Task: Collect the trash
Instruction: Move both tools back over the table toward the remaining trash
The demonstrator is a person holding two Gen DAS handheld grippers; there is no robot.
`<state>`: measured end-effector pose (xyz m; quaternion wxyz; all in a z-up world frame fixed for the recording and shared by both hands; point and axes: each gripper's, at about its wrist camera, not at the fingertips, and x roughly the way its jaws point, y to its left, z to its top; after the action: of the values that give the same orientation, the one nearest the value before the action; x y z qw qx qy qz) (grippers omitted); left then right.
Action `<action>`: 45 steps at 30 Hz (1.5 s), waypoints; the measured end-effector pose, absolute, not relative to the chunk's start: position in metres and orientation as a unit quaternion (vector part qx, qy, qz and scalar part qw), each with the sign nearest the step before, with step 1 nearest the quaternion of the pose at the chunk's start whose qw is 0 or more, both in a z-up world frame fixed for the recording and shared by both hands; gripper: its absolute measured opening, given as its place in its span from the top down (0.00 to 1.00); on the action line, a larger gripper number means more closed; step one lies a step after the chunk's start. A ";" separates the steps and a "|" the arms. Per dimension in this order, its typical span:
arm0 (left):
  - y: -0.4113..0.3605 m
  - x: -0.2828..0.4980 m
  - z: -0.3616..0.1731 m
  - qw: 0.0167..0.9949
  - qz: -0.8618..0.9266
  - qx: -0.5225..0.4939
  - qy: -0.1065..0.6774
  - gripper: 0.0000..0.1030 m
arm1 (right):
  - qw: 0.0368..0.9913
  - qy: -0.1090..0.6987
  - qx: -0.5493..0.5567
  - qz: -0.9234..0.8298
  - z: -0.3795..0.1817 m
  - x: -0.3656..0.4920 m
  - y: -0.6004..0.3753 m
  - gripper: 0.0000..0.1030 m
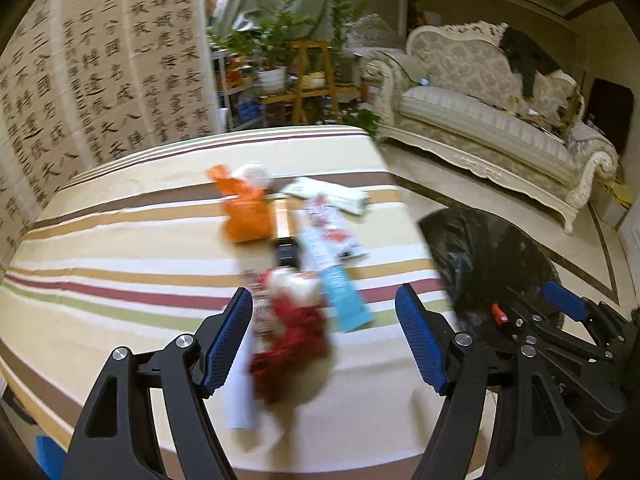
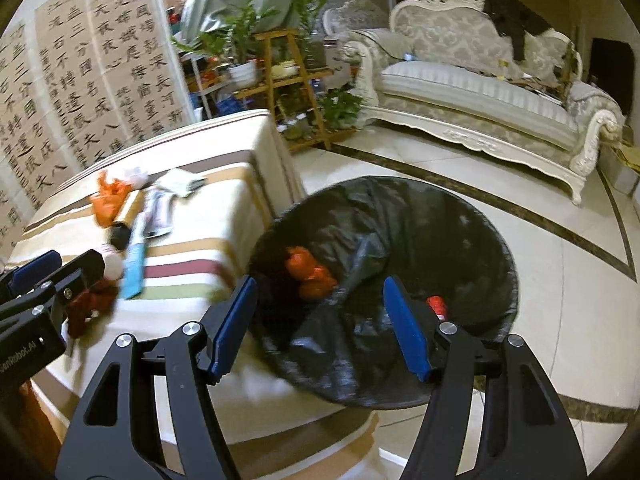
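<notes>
Left wrist view: the left hand-held gripper [image 1: 324,340] fills the lower middle of the frame, its blue pads spread wide and holding nothing. Between them, low in the frame, a red wrapper [image 1: 294,344] lies blurred on the striped worktop [image 1: 120,248]. Above it sit a light blue packet [image 1: 344,292], a small black object [image 1: 286,254] and an orange bag [image 1: 244,216] near the centre. The black-lined trash bin [image 1: 480,256] stands at middle right, with the right hand-held gripper [image 1: 560,308] at the right edge.

Right wrist view: the right hand-held gripper [image 2: 320,324] is wide open and empty at lower centre, above the trash bin [image 2: 400,240]. Orange trash [image 2: 310,272] lies inside the bin. The worktop [image 2: 224,216] with the remaining trash is at left; the red wrapper [image 2: 90,304] is at lower left, beside the left hand-held gripper [image 2: 64,268].
</notes>
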<state>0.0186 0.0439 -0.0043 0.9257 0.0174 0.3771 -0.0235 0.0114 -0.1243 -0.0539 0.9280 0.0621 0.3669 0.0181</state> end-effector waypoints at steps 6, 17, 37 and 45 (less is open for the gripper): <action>0.091 0.009 -0.007 0.927 0.021 0.005 0.373 0.30 | 0.929 0.364 0.040 0.046 -0.045 0.007 -0.086 0.38; 0.160 0.002 -0.018 0.922 0.078 -0.020 0.378 0.30 | 0.925 0.366 0.003 0.103 -0.035 0.006 -0.013 0.38; 0.179 0.000 -0.029 0.918 0.072 -0.037 0.387 0.30 | 0.913 0.391 -0.033 0.114 -0.043 0.006 0.029 0.38; 0.174 -0.002 -0.029 0.919 0.062 -0.038 0.387 0.30 | 0.910 0.397 -0.025 0.117 -0.045 0.002 0.025 0.38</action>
<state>-0.0020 0.1741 -0.0294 0.9190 -0.0383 0.3874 0.0622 0.0016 0.0252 -0.0448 0.9099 -0.0254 0.3973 0.1169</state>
